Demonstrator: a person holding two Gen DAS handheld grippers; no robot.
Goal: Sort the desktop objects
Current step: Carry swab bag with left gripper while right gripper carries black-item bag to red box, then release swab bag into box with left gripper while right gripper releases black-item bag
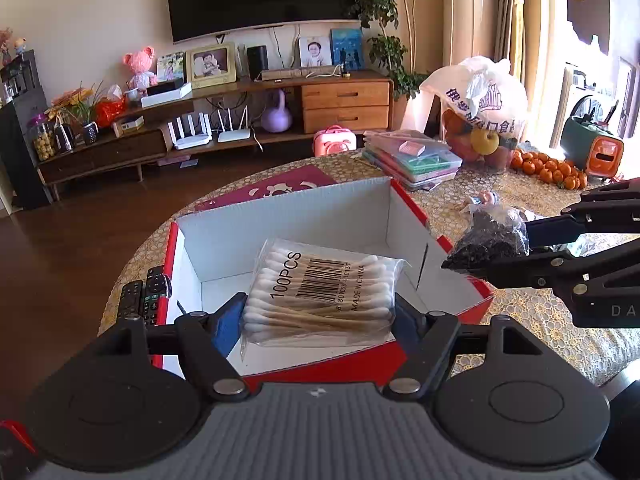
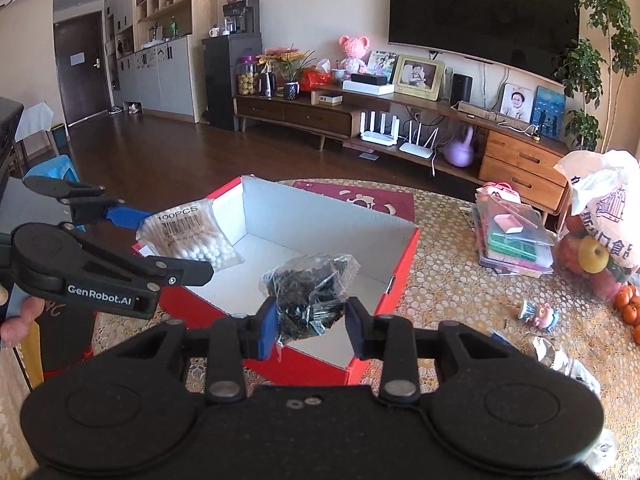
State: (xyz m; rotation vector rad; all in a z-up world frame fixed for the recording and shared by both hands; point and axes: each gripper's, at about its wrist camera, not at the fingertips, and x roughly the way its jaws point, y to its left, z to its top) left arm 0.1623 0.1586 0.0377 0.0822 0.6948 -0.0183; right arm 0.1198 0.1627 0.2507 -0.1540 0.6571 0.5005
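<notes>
Taking the red cardboard box (image 1: pixel 452 276) as the landmark: just outside its left wall two black remote controls (image 1: pixel 146 296) lie side by side on the lace-patterned table (image 1: pixel 532 312).

The left gripper (image 1: pixel 320 316) hangs over the box's near-left part, its blue-padded fingers (image 1: pixel 228 326) clamped on either side of a clear pack of cotton swabs (image 1: pixel 320 292). The pack's label reads "100PCS", with a barcode and "MADE IN CHINA". White tips and pale wooden sticks show through the wrapper, and the pack is held clear of the box floor. In the right wrist view this gripper (image 2: pixel 168 240) bears the white lettering "GenRobot.AI".

The box's white interior (image 2: pixel 296 240) lies open and bare beneath both packs, with high walls at the back and sides and a lower near edge.

The right gripper (image 2: pixel 312 320) comes in over the box's right rim, pinching a small clear bag of dark, shredded-looking contents (image 2: pixel 312 292); the bag is crumpled and glossy. From the left wrist view the same gripper (image 1: pixel 480 256) shows the letters "DA" on its body.

Right of the box the tablecloth is open up to a small figurine (image 2: pixel 538 314). Beyond it sit a stack of flat plastic cases (image 1: pixel 412 156), a white printed shopping bag (image 1: pixel 480 96) holding fruit, and a heap of small oranges (image 1: pixel 552 168).
</notes>
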